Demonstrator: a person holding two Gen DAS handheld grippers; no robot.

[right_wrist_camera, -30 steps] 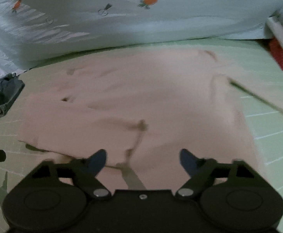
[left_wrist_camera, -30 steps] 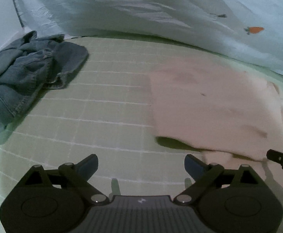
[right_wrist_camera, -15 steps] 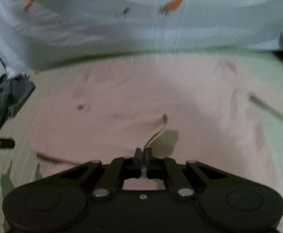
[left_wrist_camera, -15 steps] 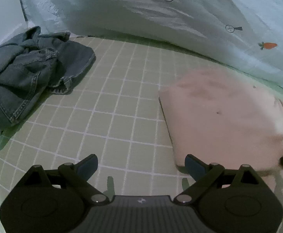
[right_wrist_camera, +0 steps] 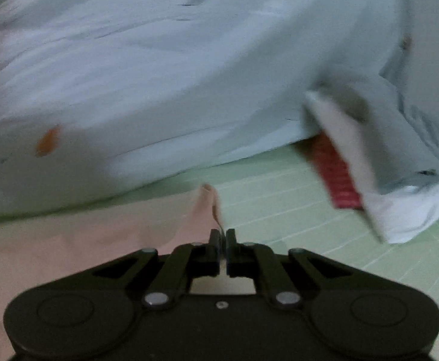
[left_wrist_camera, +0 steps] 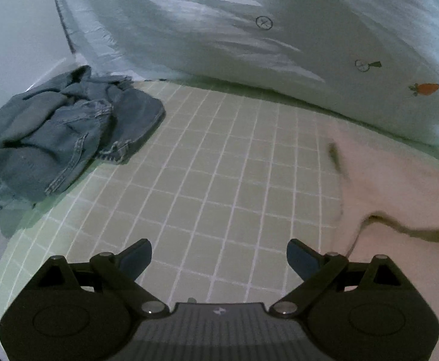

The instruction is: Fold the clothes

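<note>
Pink garment: we have it pinched at a thin raised edge in the right gripper, jaws clenched together on the fabric, which peaks up just ahead of the fingertips. Rest of it spreads flat to our left on the green gridded mat. Right view is motion-blurred, so we can't tell which part of the garment the pinch is on.

Left gripper: released, jaws spread wide, nothing between them, hovering over bare mat. In the left view, the pink garment lies on the mat to the right of that gripper, with a dark fold line running across its near part and one edge close to the right finger. We can't tell if they touch.

Mid-field, left view: crumpled denim garment heaped at the mat's left edge, well apart from the pink one.

Mid-field, right view: a red item on the mat to the right, partly under a pale folded cloth. Blurred, can't identify either further.

Far: pale quilt with small carrot prints bunched along the mat's back edge in both views.
</note>
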